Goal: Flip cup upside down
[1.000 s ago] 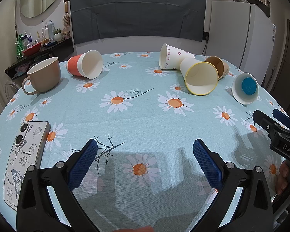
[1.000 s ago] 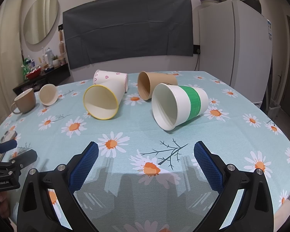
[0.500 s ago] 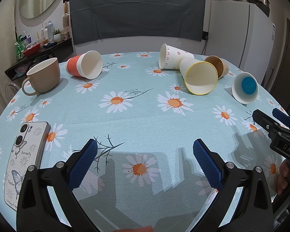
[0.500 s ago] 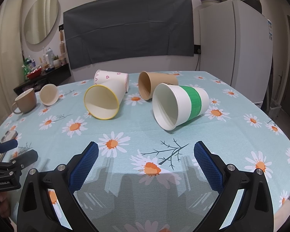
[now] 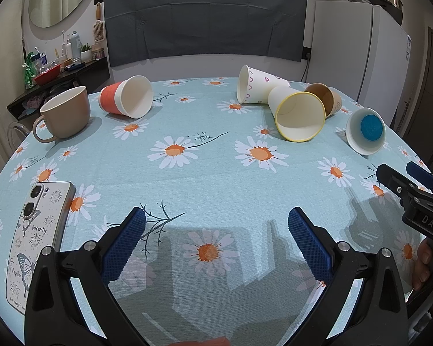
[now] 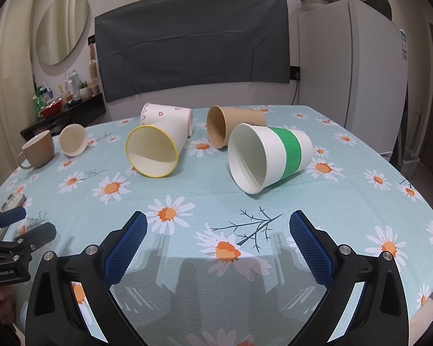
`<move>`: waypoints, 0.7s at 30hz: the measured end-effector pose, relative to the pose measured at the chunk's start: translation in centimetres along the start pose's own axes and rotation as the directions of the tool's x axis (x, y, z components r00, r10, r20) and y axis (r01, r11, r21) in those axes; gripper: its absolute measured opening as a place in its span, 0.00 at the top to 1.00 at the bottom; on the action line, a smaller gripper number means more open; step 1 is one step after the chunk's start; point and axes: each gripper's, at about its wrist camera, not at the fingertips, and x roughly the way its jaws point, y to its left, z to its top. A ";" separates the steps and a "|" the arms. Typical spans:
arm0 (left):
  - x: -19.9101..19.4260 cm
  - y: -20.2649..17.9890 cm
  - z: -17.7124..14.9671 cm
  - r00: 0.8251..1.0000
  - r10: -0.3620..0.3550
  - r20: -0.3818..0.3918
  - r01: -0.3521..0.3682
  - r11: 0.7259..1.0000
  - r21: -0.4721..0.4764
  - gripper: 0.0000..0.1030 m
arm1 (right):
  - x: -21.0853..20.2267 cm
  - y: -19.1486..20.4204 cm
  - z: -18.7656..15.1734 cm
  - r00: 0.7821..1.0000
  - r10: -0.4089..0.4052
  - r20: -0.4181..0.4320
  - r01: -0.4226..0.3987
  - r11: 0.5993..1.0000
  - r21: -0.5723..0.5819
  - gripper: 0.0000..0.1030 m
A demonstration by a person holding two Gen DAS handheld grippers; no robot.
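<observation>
Several paper cups lie on their sides on the daisy tablecloth point(image 5: 210, 178). A white cup with a green band point(image 6: 270, 157) lies nearest my right gripper point(image 6: 218, 227), mouth toward it; it shows in the left wrist view point(image 5: 366, 135). A yellow-rimmed cup point(image 6: 156, 151) point(image 5: 298, 115), a brown cup point(image 6: 231, 124) point(image 5: 326, 99) and a heart-print cup point(image 6: 167, 115) point(image 5: 258, 88) lie behind. A cup with an orange band point(image 5: 127, 101) point(image 6: 73, 143) lies far left. My left gripper point(image 5: 216, 227) is open and empty over the near table. My right gripper is open and empty.
A tan mug point(image 5: 65, 112) stands upright at the far left. A phone in a butterfly case point(image 5: 36, 236) lies near the left edge. A white fridge point(image 6: 352, 72) stands beyond the table on the right, a cluttered shelf point(image 5: 57, 72) on the left.
</observation>
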 end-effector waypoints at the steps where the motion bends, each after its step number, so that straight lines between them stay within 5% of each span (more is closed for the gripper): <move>1: 0.0 0.0 0.0 1.000 0.000 0.000 0.000 1.000 0.000 0.06 | 0.0 0.0 0.0 1.000 0.000 0.000 0.000 1.000 0.000 0.08; 21: 0.2 -0.5 -0.1 1.000 -0.005 0.002 0.005 1.000 0.005 0.06 | 0.4 0.0 0.1 0.999 -0.022 -0.024 0.022 1.000 0.001 0.08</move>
